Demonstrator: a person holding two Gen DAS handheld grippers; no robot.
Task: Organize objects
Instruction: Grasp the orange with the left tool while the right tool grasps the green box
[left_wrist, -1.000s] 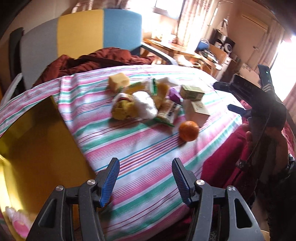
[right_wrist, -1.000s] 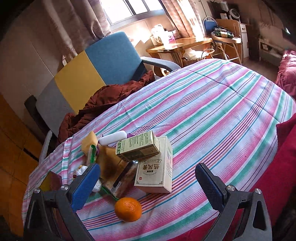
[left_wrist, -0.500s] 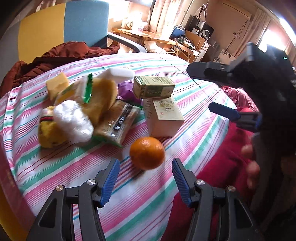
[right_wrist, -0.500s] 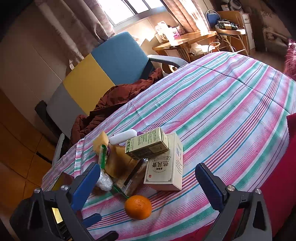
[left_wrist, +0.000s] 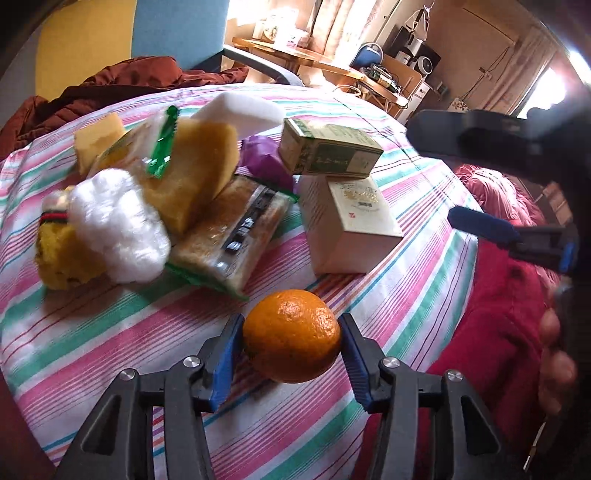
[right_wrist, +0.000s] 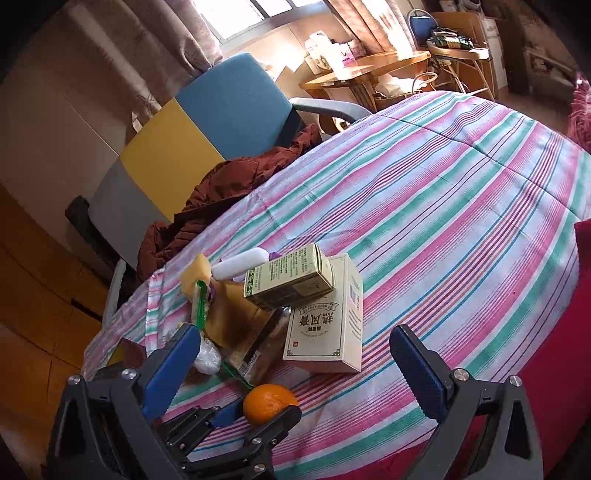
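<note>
An orange (left_wrist: 291, 335) sits on the striped tablecloth (left_wrist: 110, 332) between the two blue pads of my left gripper (left_wrist: 291, 350). The jaws stand around it, at or almost at its sides; I cannot tell if they press it. The orange (right_wrist: 270, 403) and the left gripper (right_wrist: 255, 417) also show in the right wrist view. My right gripper (right_wrist: 299, 365) is wide open and empty, above the table's near edge. Behind the orange lie a cream box (left_wrist: 351, 225), a green box (left_wrist: 328, 151) leaning on it, a wrapped snack (left_wrist: 232, 236), sponges (left_wrist: 195, 177) and a white wad (left_wrist: 118, 225).
A blue, yellow and grey chair (right_wrist: 207, 133) with a brown garment (right_wrist: 229, 184) stands behind the table. A red cushion (left_wrist: 506, 317) lies off the table's right edge. A wooden desk (right_wrist: 369, 70) with clutter is further back.
My left gripper moved forward to the orange, and its jaws narrowed around it. The right gripper shifted slightly and stayed open.
</note>
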